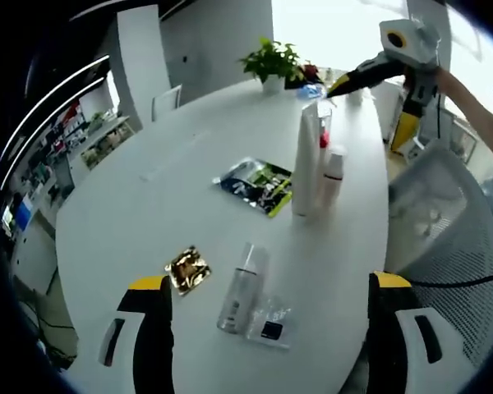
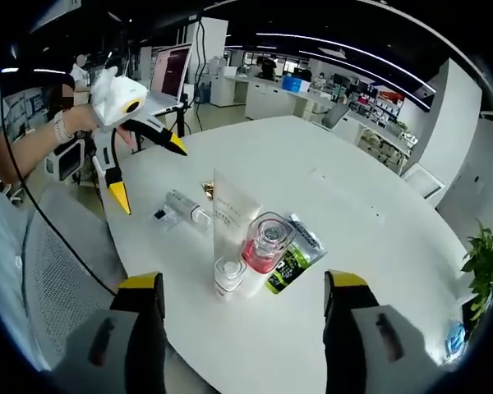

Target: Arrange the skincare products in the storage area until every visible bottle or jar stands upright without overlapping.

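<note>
On the white round table, a tall white tube, a small white bottle and a pink bottle stand upright, close together. A clear bottle lies on its side nearer to me. My left gripper hangs open above it, holding nothing. In the right gripper view the tube, the pink bottle and the small bottle stand just beyond my open right gripper. The lying bottle rests behind them, below the left gripper.
A black and green packet lies beside the standing group. A gold sachet and a clear sachet flank the lying bottle. A mesh chair stands at the table's edge, and a potted plant at the far end.
</note>
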A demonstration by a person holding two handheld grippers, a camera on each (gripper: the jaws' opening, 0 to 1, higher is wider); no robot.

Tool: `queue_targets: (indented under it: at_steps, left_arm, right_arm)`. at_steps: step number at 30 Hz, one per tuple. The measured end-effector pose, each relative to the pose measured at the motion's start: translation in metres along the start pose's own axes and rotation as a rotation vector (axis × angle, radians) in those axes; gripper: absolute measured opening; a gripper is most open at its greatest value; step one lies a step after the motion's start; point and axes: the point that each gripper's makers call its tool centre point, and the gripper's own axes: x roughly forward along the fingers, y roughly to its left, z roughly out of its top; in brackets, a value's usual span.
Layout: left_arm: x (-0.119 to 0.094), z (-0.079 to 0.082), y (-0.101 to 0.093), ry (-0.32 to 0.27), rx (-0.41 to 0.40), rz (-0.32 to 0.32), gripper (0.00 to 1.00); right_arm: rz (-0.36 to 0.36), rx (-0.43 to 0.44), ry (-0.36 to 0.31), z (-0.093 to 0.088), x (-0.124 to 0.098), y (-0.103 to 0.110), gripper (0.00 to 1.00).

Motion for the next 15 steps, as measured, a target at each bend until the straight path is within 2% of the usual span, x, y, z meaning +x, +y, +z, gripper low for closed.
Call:
queue_targets:
  at_steps: [4, 6, 15]
  left_arm:
    - [0.009, -0.005, 0.004, 0.019, 0.007, -0.012, 0.93]
    - [0.014, -0.01, 0.005, 0.05, 0.018, -0.019, 0.93]
    - [0.033, -0.019, 0.012, 0.081, 0.017, -0.038, 0.86]
  right_arm:
    - [0.02, 0.018, 0.0, -0.003, 0.001, 0.003, 0.67]
    - [0.028, 0.022, 0.006, -0.005, 0.002, 0.003, 0.65]
    - [0.059, 0.036, 0.016, -0.01, 0.006, 0.007, 0.54]
